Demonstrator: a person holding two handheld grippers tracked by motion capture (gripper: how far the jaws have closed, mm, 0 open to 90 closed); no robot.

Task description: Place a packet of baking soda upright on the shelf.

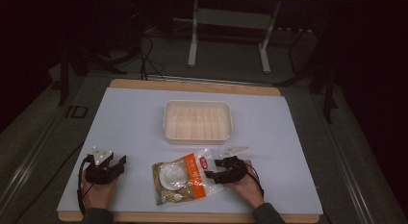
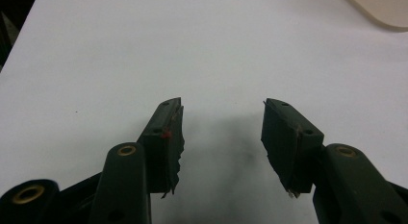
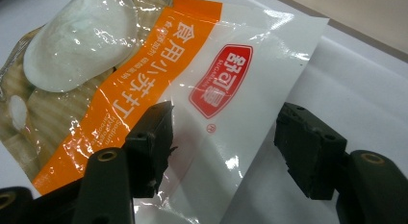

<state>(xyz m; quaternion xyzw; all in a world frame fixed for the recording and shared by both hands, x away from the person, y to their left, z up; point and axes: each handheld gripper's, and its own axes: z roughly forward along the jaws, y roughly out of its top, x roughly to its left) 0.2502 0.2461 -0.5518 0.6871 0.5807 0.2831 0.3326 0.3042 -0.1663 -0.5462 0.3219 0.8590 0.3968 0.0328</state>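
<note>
- We think the job is to pick up the bag (image 1: 185,180) and maybe put it in the tray (image 1: 197,136), but no one told us, so that is a guess.
- The bag lies flat on the desk (image 1: 125,123), near the front edge, between our two hands. It is see-through and orange, with white lumps inside.
- Our right gripper (image 3: 223,142) is wide open and holds nothing. Its left finger (image 3: 153,137) is over the white end of the bag, and the other finger is just past the bag's edge.
- We think the next move is to close these fingers on that edge, gently, because the bag looks thin and slippery.
- Our left gripper (image 2: 222,137) is wide open too, holding nothing, over bare desk, well apart from the bag.
- The tray sits just behind the bag and looks empty.
</note>
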